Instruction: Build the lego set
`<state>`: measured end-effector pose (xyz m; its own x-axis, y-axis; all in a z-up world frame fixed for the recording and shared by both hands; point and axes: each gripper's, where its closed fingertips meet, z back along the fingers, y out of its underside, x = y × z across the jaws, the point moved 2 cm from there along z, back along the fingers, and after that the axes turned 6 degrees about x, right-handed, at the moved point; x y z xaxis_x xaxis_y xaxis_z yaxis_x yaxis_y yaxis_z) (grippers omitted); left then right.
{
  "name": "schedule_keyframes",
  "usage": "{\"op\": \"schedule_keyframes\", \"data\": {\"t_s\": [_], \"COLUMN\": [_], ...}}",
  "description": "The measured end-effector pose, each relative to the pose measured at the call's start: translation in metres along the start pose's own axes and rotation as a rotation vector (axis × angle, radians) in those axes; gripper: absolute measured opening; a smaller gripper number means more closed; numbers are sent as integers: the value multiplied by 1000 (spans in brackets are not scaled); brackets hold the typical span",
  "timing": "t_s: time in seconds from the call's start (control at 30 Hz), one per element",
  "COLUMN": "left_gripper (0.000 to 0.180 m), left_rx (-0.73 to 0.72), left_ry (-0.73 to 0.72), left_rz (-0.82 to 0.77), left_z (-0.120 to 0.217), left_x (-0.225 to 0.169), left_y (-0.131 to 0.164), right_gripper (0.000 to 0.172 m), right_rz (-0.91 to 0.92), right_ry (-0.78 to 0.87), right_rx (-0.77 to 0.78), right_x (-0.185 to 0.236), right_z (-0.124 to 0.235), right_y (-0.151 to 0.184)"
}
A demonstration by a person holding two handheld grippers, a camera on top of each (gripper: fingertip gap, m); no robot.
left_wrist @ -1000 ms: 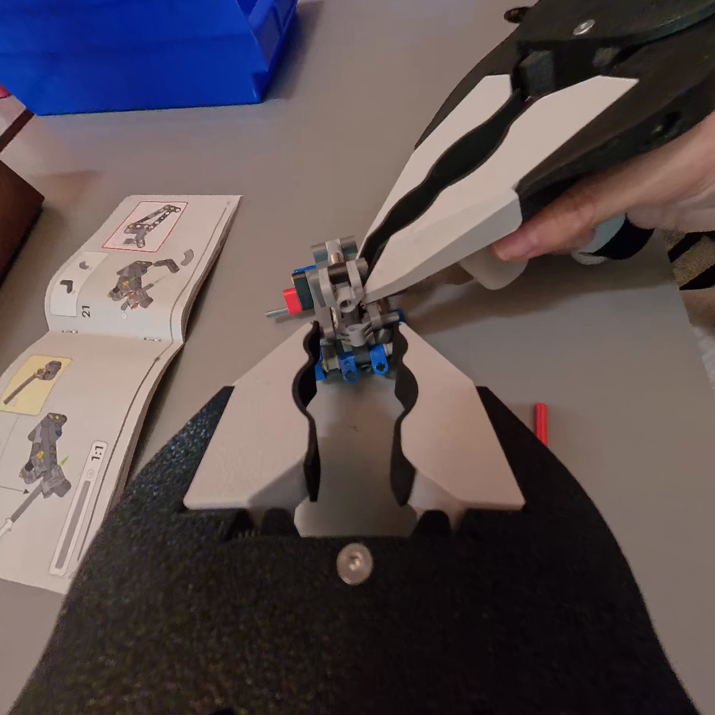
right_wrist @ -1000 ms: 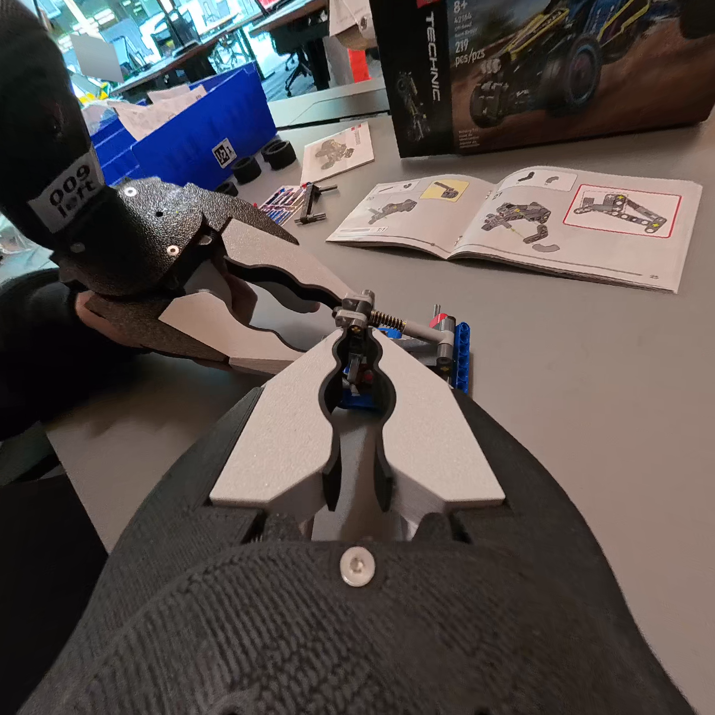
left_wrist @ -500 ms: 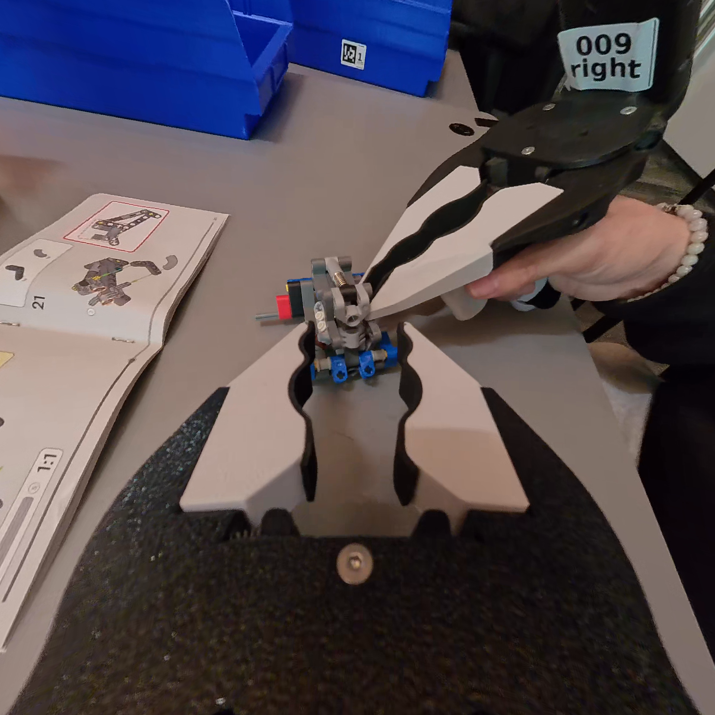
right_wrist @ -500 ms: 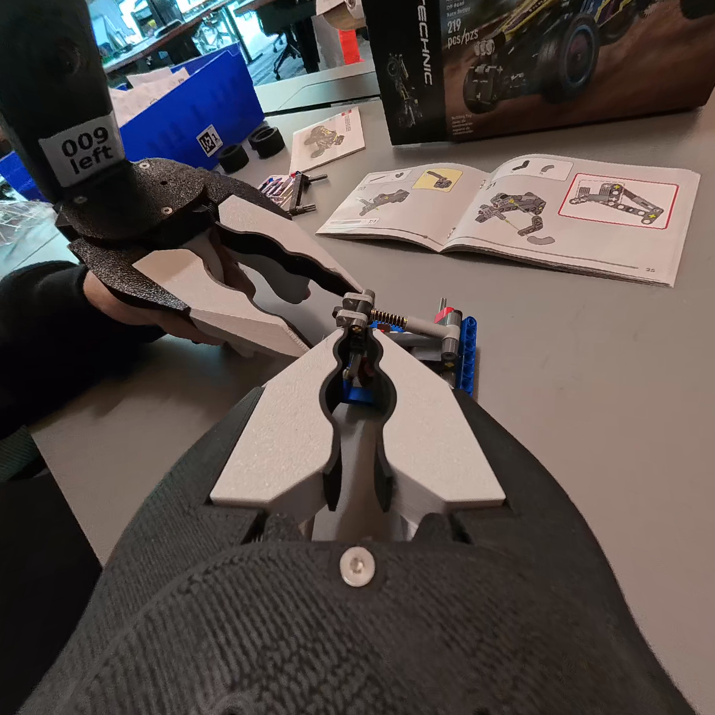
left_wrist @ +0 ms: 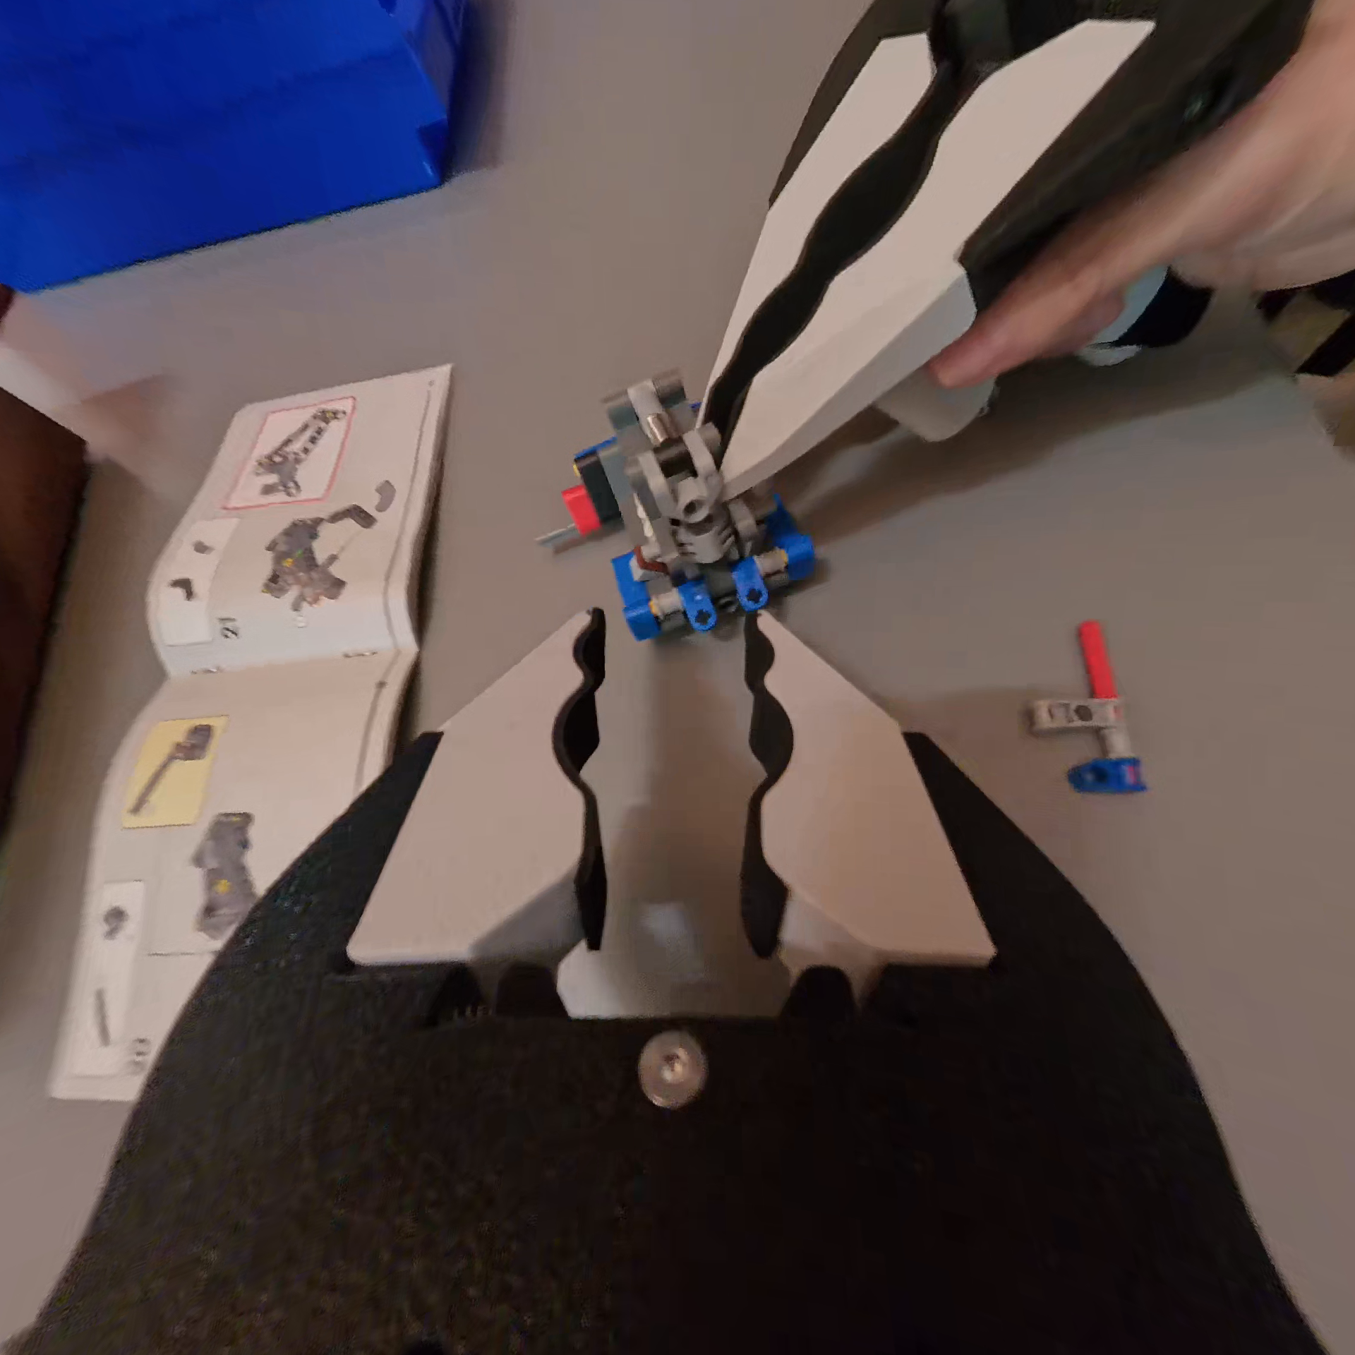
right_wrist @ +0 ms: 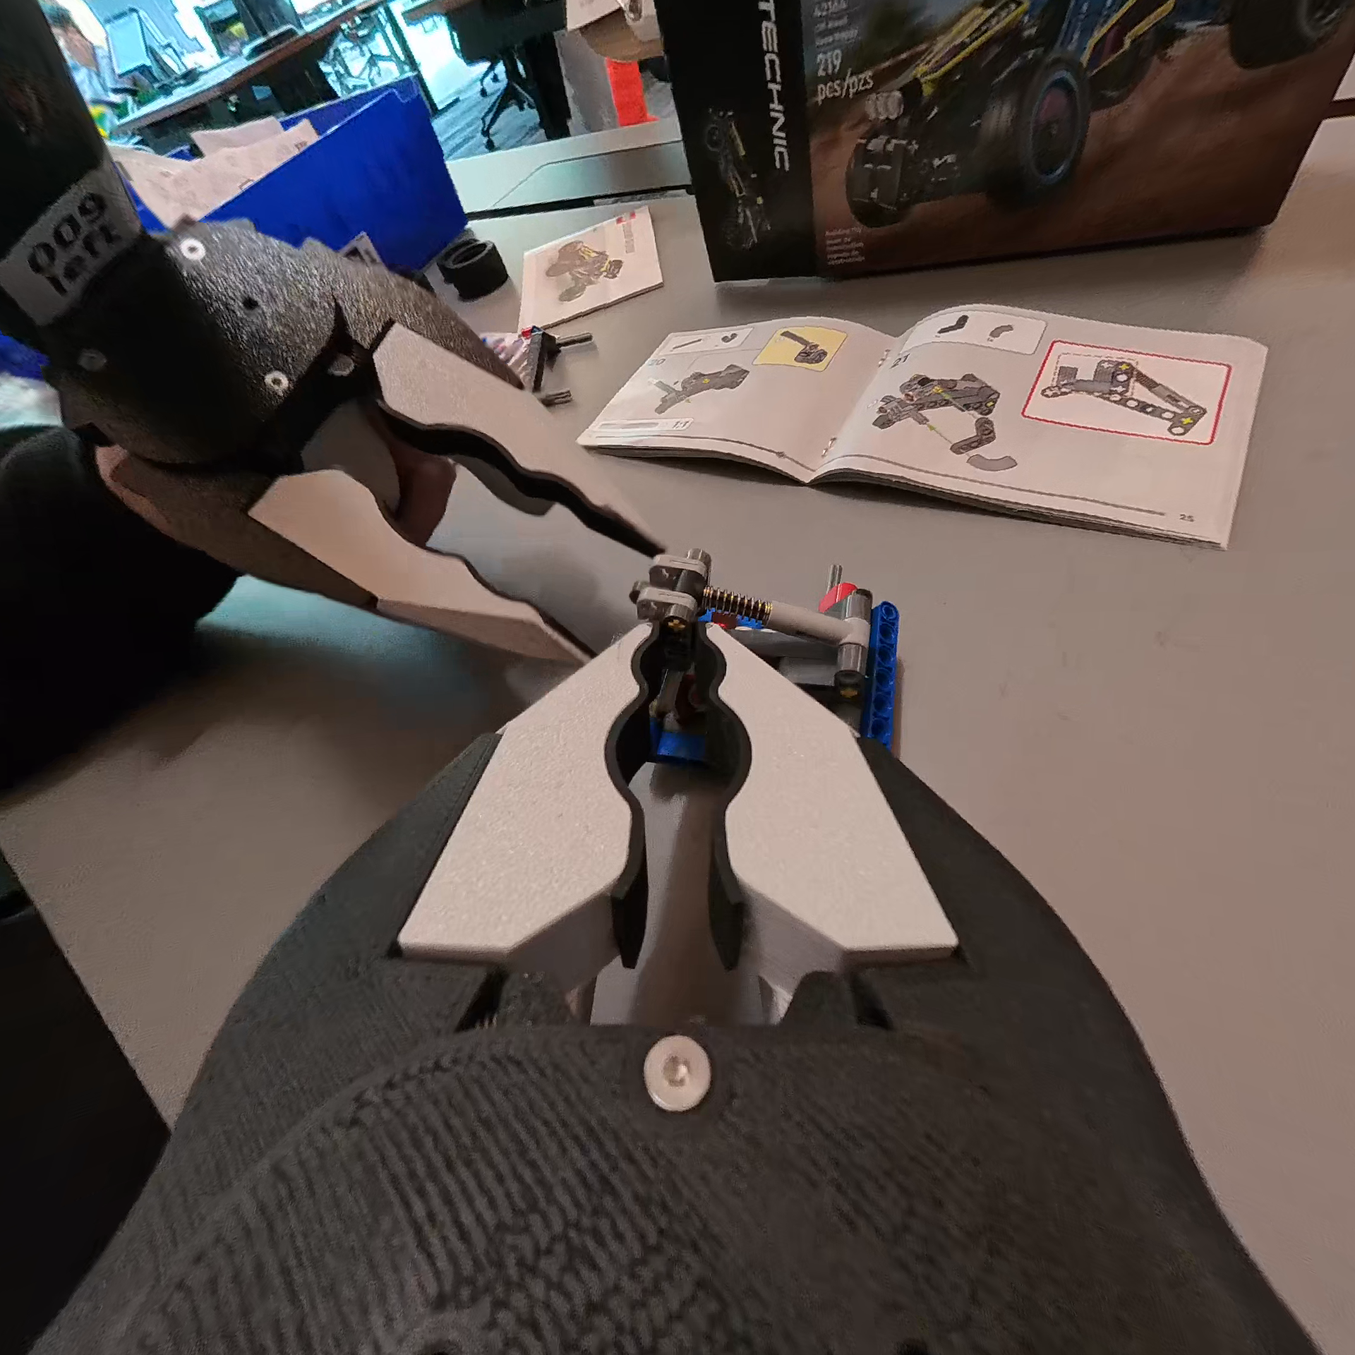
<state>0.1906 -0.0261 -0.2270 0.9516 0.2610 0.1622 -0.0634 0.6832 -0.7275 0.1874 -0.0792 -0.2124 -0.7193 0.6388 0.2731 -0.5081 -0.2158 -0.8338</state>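
In the left wrist view, the left gripper (left_wrist: 674, 623) hangs just short of a small brick assembly (left_wrist: 696, 528) of grey and blue parts that stands on the grey tabletop (left_wrist: 1026, 528). Its two fingers (left_wrist: 513, 733) stand wide apart with bare tabletop between them, and their tips lie just beside the assembly's blue base without pressing on it. From the upper right, the right gripper (left_wrist: 722, 447) reaches down at a slant, held in a hand (left_wrist: 1173, 242), and its fingers are drawn narrow with their tips closed on the grey upper part of the assembly. To the left lies an open instruction booklet (left_wrist: 293, 586), with a blue bin (left_wrist: 220, 125) beyond it. Well apart to the right lies a small loose piece (left_wrist: 1092, 718) made of a red axle, a grey connector and a blue end. In the right wrist view, the right gripper (right_wrist: 674, 645) pinches a thin dark part at the near end of the brick assembly (right_wrist: 770, 623), below two grey connectors and a coiled spring on a grey rod; a blue beam stands along the far side. The left gripper (right_wrist: 623, 586) comes in from the left with its fingers spread and their tips near the grey connectors. Behind on the tabletop (right_wrist: 1100, 733) lie the open instruction booklet (right_wrist: 953, 418), a smaller leaflet (right_wrist: 586, 264), a black tyre (right_wrist: 473, 264), and a printed cardboard box (right_wrist: 990, 125) standing upright.
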Motion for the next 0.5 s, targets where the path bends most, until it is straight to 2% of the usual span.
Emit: {"op": "schedule_keyframes", "data": {"t_s": [0.2, 0.37, 0.5], "left_gripper": [25, 22, 23], "left_rx": [-83, -78, -50], "left_ry": [162, 317, 389], "left_rz": [25, 38, -18], "left_z": [11, -2, -12], "left_x": [16, 17, 16], "left_y": [-19, -24, -19], "right_gripper": [4, 4, 4], "right_rz": [13, 57, 76], "right_ry": [41, 98, 133], "right_rx": [-13, -4, -41], "right_x": [-2, -2, -2], "right_z": [1, 0, 2], "right_y": [-1, 0, -5]}}
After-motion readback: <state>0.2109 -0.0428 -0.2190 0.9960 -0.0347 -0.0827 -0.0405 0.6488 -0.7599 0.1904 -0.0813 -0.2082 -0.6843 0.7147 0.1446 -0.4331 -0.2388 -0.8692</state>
